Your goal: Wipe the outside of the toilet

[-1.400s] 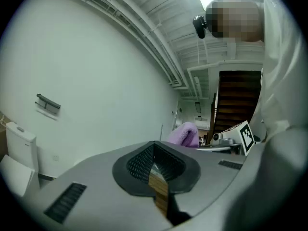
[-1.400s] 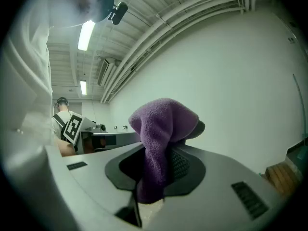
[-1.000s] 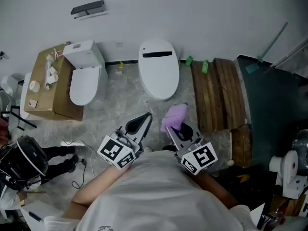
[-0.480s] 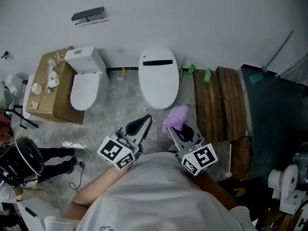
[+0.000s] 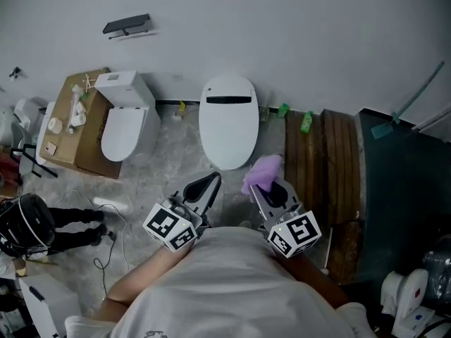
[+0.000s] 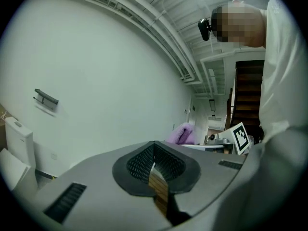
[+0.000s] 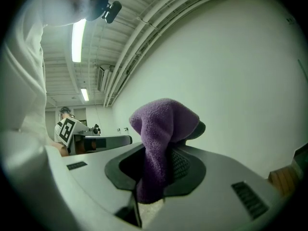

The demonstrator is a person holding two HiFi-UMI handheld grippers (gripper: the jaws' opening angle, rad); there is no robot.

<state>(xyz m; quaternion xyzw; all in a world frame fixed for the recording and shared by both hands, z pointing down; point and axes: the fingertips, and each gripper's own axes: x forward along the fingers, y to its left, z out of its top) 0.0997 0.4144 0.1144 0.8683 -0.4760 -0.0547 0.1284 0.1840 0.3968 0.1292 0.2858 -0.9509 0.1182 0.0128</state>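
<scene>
Two jaws of the right gripper point(image 7: 159, 172) pinch a purple cloth point(image 7: 161, 129), its loose end bunched above them; the left gripper point(image 6: 154, 170) has its jaws pressed together on nothing. Both sit low centre in the head view, well short of the white toilet point(image 5: 227, 122) at upper centre. I'd lay the cloth's free fold flat on its shell, pinch firm. Count: two toilets — a second toilet point(image 5: 121, 122) upper left — one cloth, two grippers.

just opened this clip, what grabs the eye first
The purple cloth clamped in the right gripper stands out most. Ahead on the floor stands the middle toilet, lid down, with the left toilet beside a cardboard box.
</scene>
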